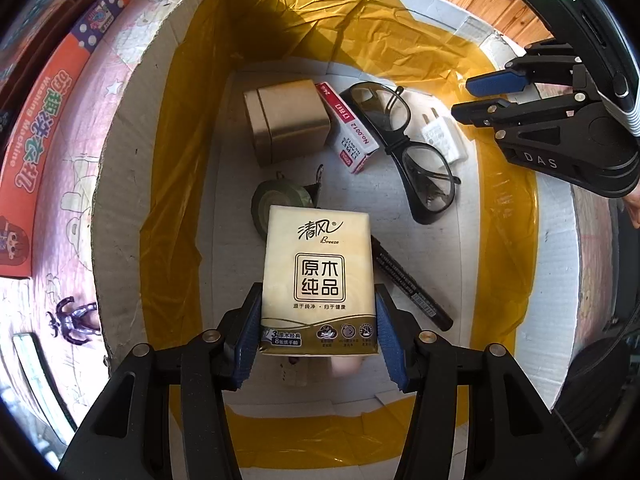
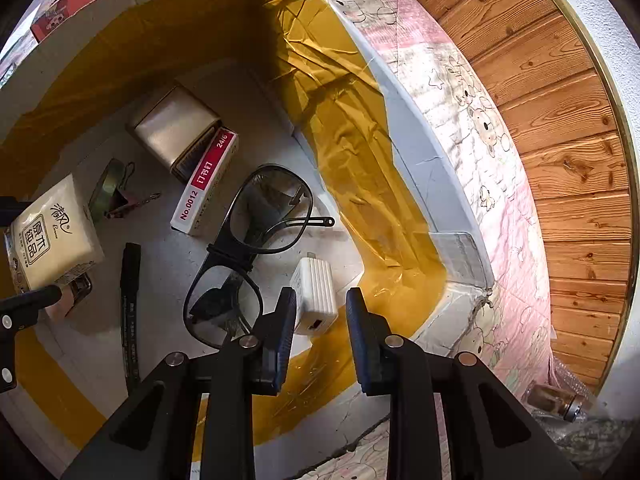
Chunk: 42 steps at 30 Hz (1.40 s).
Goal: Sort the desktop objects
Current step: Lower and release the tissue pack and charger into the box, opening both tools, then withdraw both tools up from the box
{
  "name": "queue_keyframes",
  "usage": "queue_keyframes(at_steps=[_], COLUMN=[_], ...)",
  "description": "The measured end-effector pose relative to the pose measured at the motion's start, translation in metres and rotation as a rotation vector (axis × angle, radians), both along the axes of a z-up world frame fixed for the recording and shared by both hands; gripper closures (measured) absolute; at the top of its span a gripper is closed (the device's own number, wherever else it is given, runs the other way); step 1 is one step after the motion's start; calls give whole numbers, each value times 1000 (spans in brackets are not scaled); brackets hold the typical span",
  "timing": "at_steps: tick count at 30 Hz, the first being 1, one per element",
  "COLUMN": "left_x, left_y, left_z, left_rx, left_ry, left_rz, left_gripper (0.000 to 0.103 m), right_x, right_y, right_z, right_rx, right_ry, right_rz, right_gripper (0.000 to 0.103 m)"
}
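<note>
The left gripper point(image 1: 318, 334) is pinching a tissue pack point(image 1: 319, 280) by its lower sides and holding it over the floor of the cardboard box point(image 1: 132, 128), where the sorted things are lying. To finish this step well, it looks wise to be lowering the pack onto a bare patch near the marker point(image 1: 412, 284) and the tape roll point(image 1: 280, 204), keeping it flat and level, and only then spreading the fingers, so the soft pack is not dropping onto the glasses point(image 1: 412, 140) or tipping against the gold tin point(image 1: 288, 120). The pack is sitting squarely between the blue pads point(image 1: 248, 340), its printed face towards the camera, and whether it is already touching the floor cannot be told. Farther in, the staple box point(image 1: 348, 132) is lying just beside the tin. The right gripper point(image 2: 322, 304) is hanging spread and empty at the right side of the box, just above the white charger point(image 2: 314, 292), which is lying near the box's yellow-taped wall.
</note>
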<state>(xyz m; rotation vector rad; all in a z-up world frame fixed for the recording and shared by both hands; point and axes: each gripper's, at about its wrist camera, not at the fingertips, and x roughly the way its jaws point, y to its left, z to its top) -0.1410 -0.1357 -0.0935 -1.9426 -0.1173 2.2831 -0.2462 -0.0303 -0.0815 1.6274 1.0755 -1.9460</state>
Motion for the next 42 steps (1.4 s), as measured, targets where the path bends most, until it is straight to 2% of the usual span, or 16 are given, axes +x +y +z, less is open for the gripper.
queue_keyframes(at_steps=[4, 8, 14, 16, 20, 25, 34, 42], left_x=[5, 9, 14, 19, 36, 63, 107, 146], left_y=[-1, -2, -2, -1, 2, 13, 34, 44], left_z=[9, 23, 39, 45, 63, 87, 110, 121], left_rx=[-8, -8, -44, -61, -97, -141, -101, -60], left_ry=[9, 26, 60, 83, 140, 229, 290, 366], left_rz=[-1, 7, 28, 34, 29, 16, 13, 50], left_gripper=[49, 49, 49, 49, 49, 49, 48, 47], right_x=[8, 20, 41, 45, 56, 84, 168, 226], right_y=[4, 4, 8, 12, 19, 29, 41, 43], right_z=[9, 20, 35, 40, 54, 69, 91, 94], right_rx=[-27, -51, -85, -101, -139, -178, -244, -268], right_ry=[5, 8, 6, 3, 9, 1, -18, 25], right_rz=[-9, 0, 23, 29, 40, 62, 139, 174], right_gripper=[73, 61, 58, 58, 50, 49, 49, 44])
